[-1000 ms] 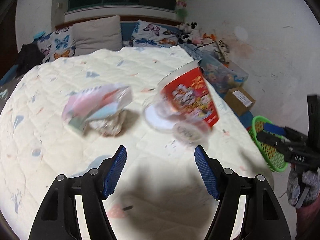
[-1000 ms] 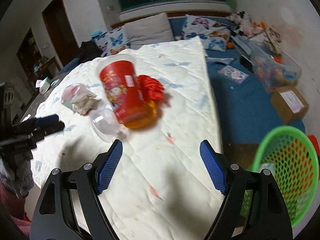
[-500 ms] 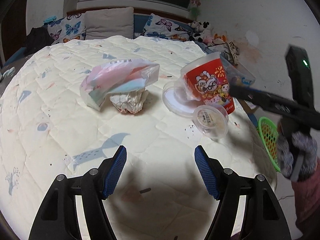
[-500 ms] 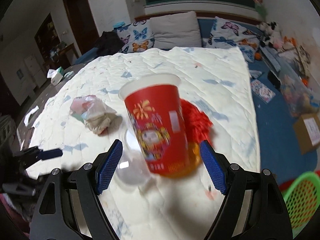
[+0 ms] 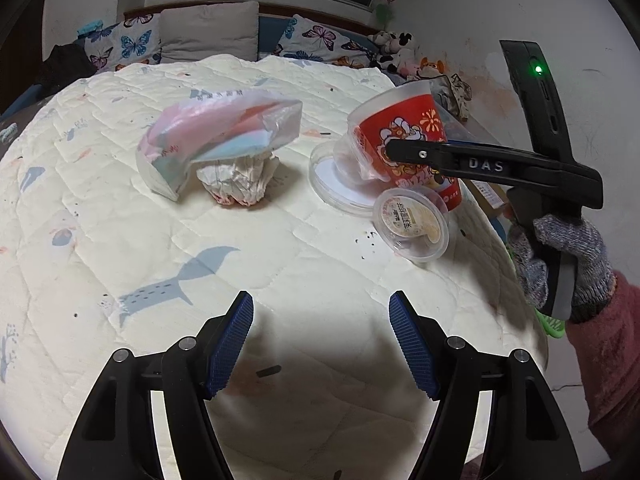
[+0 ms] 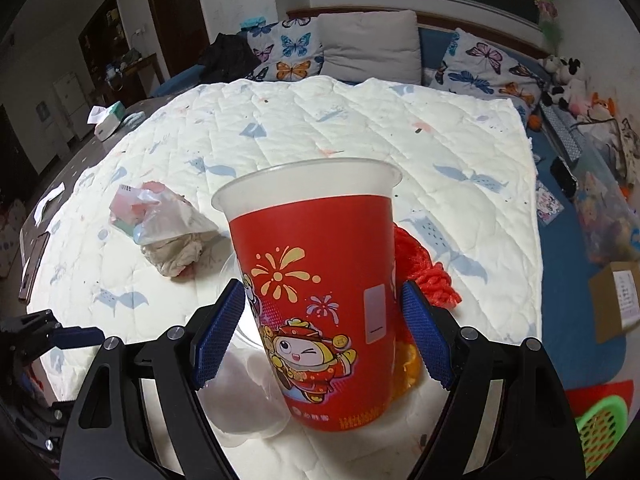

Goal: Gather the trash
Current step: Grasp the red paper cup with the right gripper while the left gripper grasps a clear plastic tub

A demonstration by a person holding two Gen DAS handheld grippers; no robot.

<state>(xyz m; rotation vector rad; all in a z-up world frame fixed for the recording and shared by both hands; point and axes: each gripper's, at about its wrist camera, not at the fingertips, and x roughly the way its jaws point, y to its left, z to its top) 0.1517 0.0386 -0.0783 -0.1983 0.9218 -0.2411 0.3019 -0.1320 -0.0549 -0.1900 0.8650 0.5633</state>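
A red paper cup point(image 6: 320, 292) with a cartoon print stands on the white quilted table point(image 5: 280, 264). My right gripper point(image 6: 322, 320) is open with its blue pads on either side of the cup, close to its walls. In the left wrist view the cup point(image 5: 404, 136) stands at the right with the right gripper point(image 5: 400, 152) around it. My left gripper point(image 5: 320, 344) is open and empty over the table's near part. A plastic bag point(image 5: 216, 140), a crumpled tissue point(image 5: 236, 180), a clear lid point(image 5: 340, 176) and a small plastic tub point(image 5: 412, 224) lie nearby.
A red net bag point(image 6: 424, 268) and something orange lie behind the cup. A green basket point(image 6: 600, 432) stands on the floor at the right. A cardboard box point(image 6: 616, 300) and toys line the wall. Pillows point(image 5: 208, 32) lie beyond the table.
My right gripper has moved in toward the red cup until its pads flank it. The left gripper has edged closer to the trash and stays open.
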